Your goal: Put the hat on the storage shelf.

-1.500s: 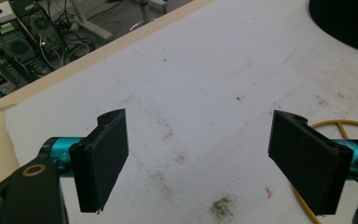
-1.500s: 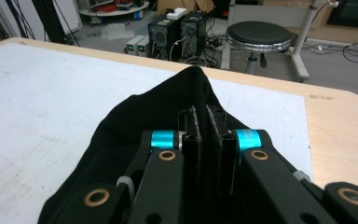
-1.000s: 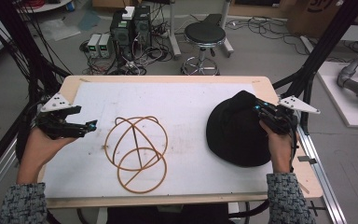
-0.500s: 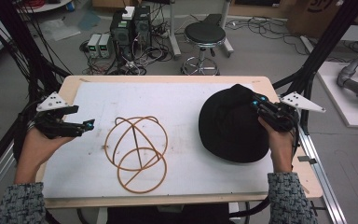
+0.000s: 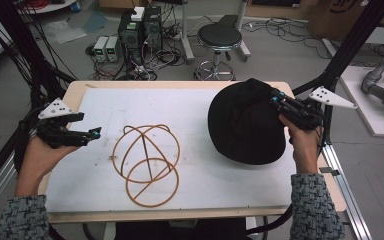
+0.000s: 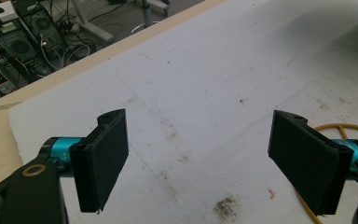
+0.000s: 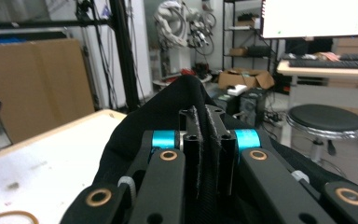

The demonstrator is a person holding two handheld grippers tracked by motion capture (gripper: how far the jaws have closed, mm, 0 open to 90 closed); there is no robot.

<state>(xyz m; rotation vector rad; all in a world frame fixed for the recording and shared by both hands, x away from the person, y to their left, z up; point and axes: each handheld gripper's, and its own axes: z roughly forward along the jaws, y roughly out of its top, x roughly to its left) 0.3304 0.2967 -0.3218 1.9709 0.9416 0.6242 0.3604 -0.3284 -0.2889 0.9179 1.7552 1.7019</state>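
Note:
A black cap (image 5: 245, 122) hangs lifted over the right side of the white mat (image 5: 190, 100); my right gripper (image 5: 275, 100) is shut on its fabric at the cap's right edge. In the right gripper view the two jaws stand pressed together on the black cloth (image 7: 168, 107), right gripper (image 7: 206, 114). A brown wire frame of rings (image 5: 147, 162) lies flat in the middle of the mat. My left gripper (image 5: 94, 134) hovers open at the mat's left edge, nothing between its pads (image 6: 103, 158). A bit of the wire (image 6: 340, 127) shows behind its right pad.
The wooden table edge (image 5: 170, 84) frames the mat. Beyond it stand a black stool (image 5: 220, 37) and electronics boxes (image 5: 140, 25) on the floor. Black frame posts (image 5: 345, 50) rise at both sides. The mat has small stains (image 6: 226, 207).
The right gripper has lifted and pulled the cap up and slightly toward the table's middle. The left gripper has shifted a little left and stayed open.

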